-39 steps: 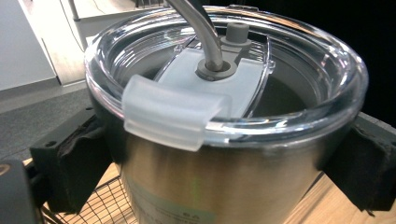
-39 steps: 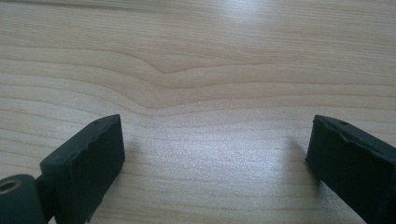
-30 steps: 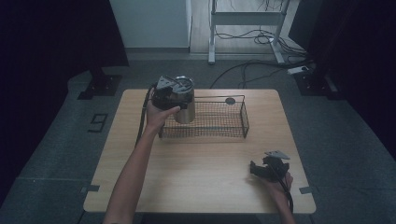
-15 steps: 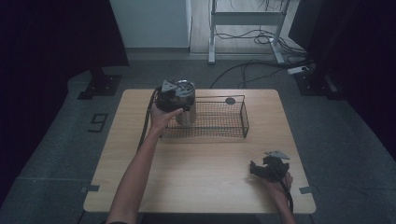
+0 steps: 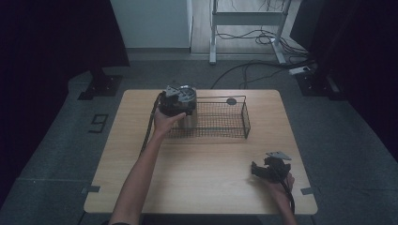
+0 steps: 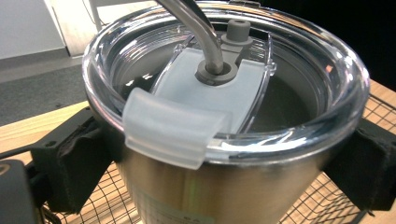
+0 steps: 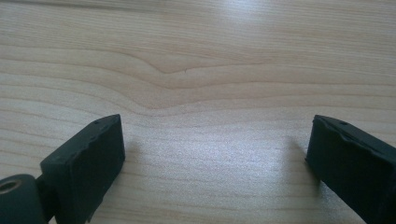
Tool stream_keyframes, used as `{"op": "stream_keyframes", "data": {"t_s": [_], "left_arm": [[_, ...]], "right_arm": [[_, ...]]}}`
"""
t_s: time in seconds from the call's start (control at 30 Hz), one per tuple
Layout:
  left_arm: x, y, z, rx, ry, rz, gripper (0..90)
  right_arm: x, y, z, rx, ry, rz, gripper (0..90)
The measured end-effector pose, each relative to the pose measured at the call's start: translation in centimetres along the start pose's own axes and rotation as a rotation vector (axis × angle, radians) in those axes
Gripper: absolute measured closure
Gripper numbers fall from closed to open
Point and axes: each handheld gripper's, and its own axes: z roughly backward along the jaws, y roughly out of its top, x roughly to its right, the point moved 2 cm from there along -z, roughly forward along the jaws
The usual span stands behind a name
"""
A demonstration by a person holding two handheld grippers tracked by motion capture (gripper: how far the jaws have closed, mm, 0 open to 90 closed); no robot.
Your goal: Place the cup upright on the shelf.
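Table (image 5: pixel 206 154) bare mid | left gripper (image 6: pixel 219 154) grasps tumbler (image 6: pixel 224 186) | right gripper (image 7: pixel 215 154) released near edge

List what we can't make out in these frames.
- Tumbler base, left gripper view: cut off by the bottom edge, so resting or lifted is unclear.
- Straw top, left gripper view: cut off by the top edge.
- Dark round thing behind the wire basket, high view: too small to identify.

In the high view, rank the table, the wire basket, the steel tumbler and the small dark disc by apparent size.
1. table
2. wire basket
3. steel tumbler, partly hidden by the left gripper, so roughly judged
4. small dark disc
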Motion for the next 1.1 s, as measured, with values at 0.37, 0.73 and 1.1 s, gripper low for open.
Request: {"op": "stream_keyframes", "data": {"t_s": [0.37,0.73,1.1], "left_arm": [[0.2,-0.9,-0.8,-0.016,0.002,-0.001,4.3],[0.5,-1.9,-1.3,-0.041,0.026,-0.004,4.2],[0.8,-2.6,-0.8,-0.035,0.025,-0.023,3.6]], "right_arm": [[0.0,0.0,0.0,0.0,0.0,0.0,4.0],[0.0,0.0,0.0,0.0,0.0,0.0,4.0],[0.0,-0.1,0.1,0.002,-0.002,-0.002,4.8]]}}
